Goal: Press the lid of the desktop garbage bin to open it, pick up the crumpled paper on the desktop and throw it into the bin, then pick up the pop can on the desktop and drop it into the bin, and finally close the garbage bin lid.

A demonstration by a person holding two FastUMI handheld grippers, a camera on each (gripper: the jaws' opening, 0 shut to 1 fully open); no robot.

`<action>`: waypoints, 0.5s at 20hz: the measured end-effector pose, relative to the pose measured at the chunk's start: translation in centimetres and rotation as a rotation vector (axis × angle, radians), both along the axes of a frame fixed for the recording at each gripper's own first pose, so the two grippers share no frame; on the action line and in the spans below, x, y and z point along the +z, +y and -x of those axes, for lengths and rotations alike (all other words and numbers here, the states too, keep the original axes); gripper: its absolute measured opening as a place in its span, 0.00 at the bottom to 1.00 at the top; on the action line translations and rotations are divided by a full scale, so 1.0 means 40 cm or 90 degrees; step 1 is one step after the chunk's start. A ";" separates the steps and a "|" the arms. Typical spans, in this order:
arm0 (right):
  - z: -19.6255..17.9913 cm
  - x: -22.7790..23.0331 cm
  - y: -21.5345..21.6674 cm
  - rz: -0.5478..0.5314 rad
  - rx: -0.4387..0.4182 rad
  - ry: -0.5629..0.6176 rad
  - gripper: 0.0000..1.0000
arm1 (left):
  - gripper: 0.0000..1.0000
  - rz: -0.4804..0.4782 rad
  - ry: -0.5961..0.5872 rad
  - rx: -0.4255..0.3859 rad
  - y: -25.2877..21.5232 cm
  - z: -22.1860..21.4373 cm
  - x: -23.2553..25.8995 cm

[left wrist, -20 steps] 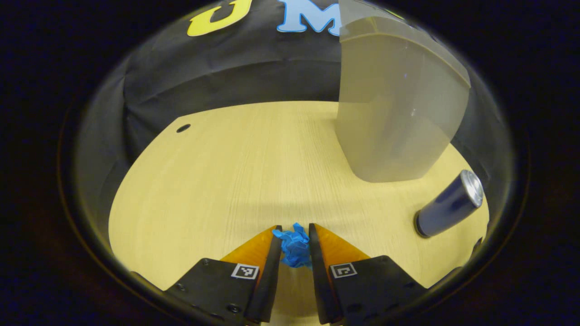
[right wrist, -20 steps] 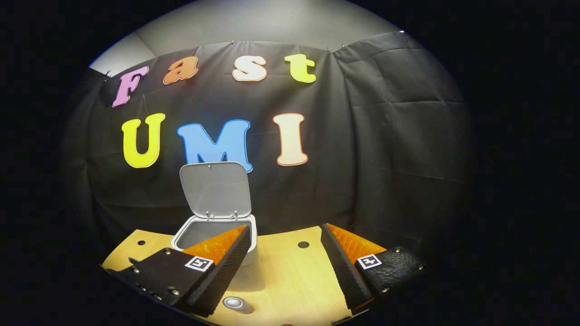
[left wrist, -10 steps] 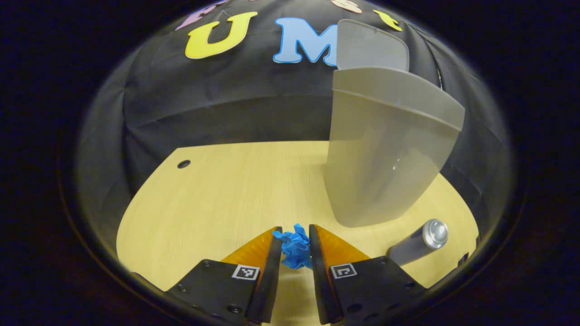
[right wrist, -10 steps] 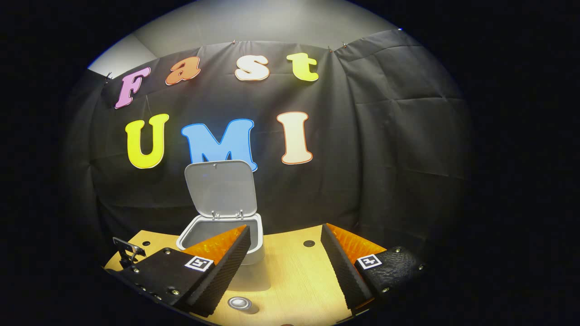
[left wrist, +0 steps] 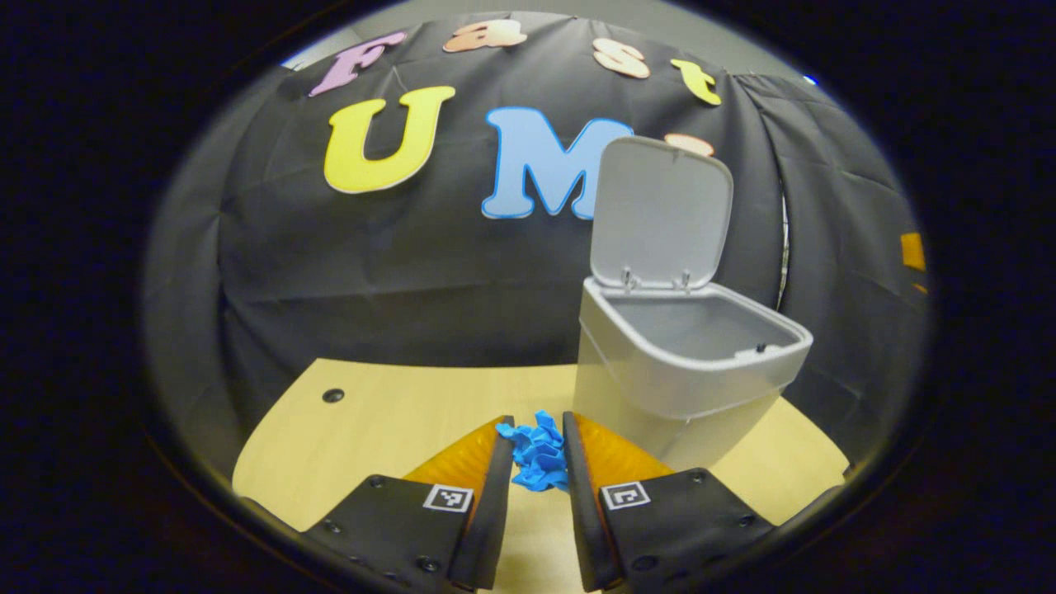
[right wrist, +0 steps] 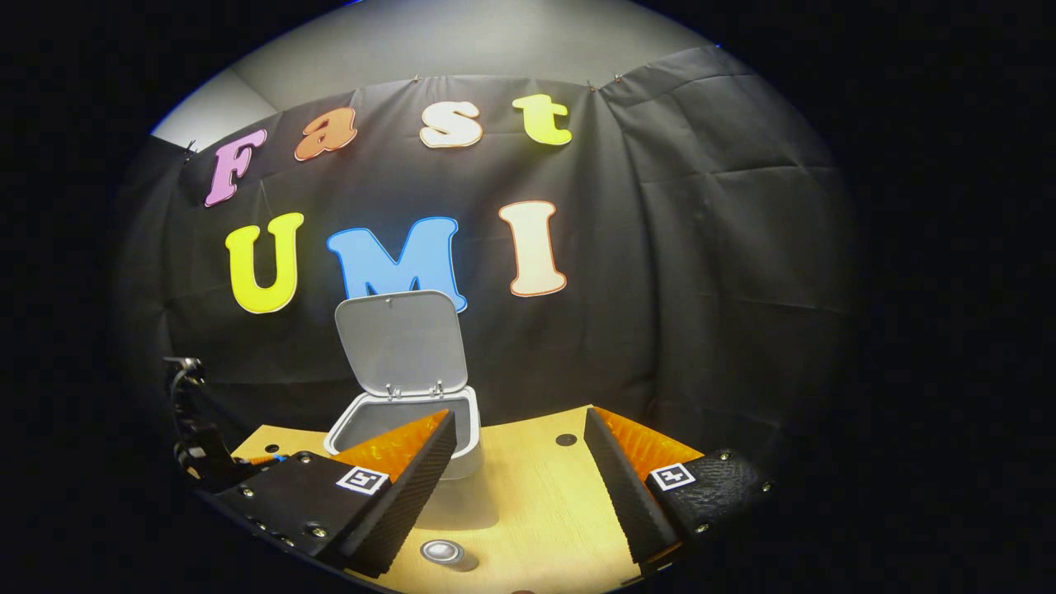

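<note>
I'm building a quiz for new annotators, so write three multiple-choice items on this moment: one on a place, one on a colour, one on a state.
1. Where is the crumpled paper ball?
A. Between the left gripper's fingers
B. Inside the bin
C. Under the can

2. What colour is the paper ball?
A. White
B. Blue
C. Yellow

3. How is the bin's hinged lid?
A. Shut flat
B. Lying on the table
C. Standing open

Key:
1 A: the crumpled blue paper ball sits clamped in the left gripper, short of the light grey plastic desktop bin.
2 B: it is bright blue against the pale wooden tabletop.
3 C: the grey lid stands upright on its hinges over the open mouth, also seen in the right gripper view.
</note>
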State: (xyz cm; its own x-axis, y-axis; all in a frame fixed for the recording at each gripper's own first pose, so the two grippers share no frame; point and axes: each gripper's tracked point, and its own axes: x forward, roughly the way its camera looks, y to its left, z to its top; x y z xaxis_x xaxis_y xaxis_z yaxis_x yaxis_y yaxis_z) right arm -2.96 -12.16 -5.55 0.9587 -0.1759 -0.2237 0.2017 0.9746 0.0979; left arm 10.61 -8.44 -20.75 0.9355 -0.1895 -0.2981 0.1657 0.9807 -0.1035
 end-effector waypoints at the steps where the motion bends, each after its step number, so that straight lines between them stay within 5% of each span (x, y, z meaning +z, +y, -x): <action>1: 0.001 -0.003 -0.003 -0.003 -0.003 0.000 0.99 | 0.50 0.001 -0.017 -0.005 -0.010 -0.011 0.038; 5: 0.011 -0.007 -0.021 -0.009 -0.016 0.000 0.99 | 0.42 0.006 -0.074 -0.027 -0.050 -0.046 0.154; 6: 0.014 -0.007 -0.026 -0.010 -0.019 0.000 0.99 | 0.50 0.007 -0.084 -0.034 -0.063 -0.051 0.177; 8: 0.018 -0.006 -0.035 -0.012 -0.027 -0.002 0.99 | 0.42 0.004 -0.103 -0.049 -0.094 -0.059 0.210; 10: 0.023 -0.009 -0.043 -0.014 -0.034 -0.001 0.99 | 0.50 0.000 -0.119 -0.067 -0.130 -0.067 0.236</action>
